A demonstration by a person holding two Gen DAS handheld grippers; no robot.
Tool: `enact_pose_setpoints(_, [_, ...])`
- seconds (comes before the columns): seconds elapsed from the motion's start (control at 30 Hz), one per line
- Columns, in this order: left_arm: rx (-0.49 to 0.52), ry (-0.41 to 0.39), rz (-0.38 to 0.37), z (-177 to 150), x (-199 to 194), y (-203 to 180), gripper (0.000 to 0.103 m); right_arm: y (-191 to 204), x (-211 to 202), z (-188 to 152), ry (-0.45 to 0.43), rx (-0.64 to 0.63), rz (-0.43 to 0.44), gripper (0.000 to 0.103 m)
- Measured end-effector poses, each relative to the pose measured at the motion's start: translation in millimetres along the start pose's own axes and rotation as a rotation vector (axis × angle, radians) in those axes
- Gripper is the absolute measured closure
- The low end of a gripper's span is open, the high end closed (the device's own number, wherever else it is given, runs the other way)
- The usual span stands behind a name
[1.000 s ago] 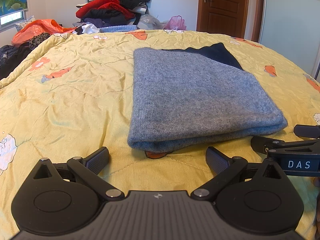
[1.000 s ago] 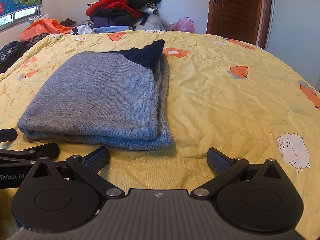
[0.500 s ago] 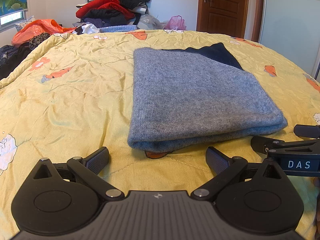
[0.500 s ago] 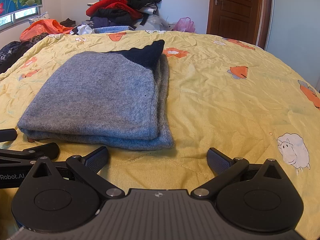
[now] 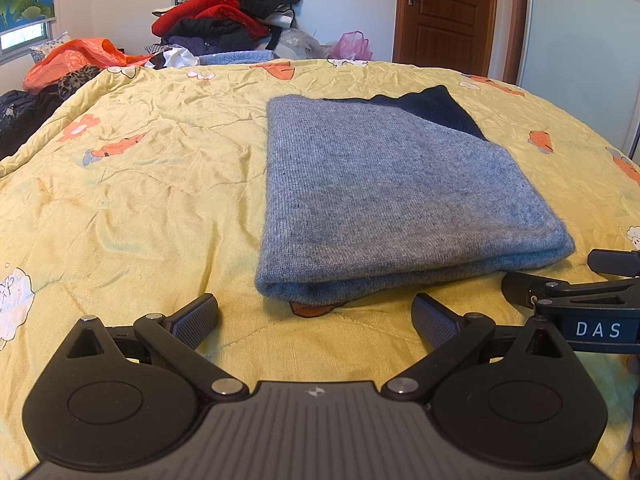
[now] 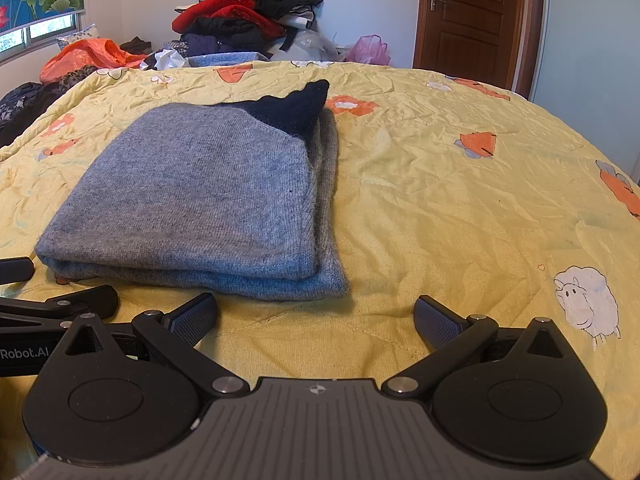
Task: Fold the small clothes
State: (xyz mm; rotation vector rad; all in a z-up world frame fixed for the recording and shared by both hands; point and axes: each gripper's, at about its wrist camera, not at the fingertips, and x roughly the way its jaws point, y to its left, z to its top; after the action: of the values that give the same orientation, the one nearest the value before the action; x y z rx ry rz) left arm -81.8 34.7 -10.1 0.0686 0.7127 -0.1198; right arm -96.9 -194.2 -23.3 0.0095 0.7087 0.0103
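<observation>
A grey knit garment lies folded in a flat rectangle on the yellow bedspread, with a dark navy part showing at its far corner. It also shows in the right wrist view. My left gripper is open and empty, just in front of the garment's near edge. My right gripper is open and empty, in front of the garment's near right corner. Each gripper shows at the edge of the other's view: the right gripper and the left gripper.
A heap of red, black and other clothes is piled beyond the far edge of the bed. An orange bag lies at the far left. A wooden door stands at the back right.
</observation>
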Motion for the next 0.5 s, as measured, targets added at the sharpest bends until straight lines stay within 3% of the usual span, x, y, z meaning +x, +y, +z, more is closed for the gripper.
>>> enact_pose_setpoints(0.5, [-0.002,0.001,0.005,0.4,0.6,0.0,0.0,-0.1,-0.7,-0.4,0.0,0.001,0.0,0.0])
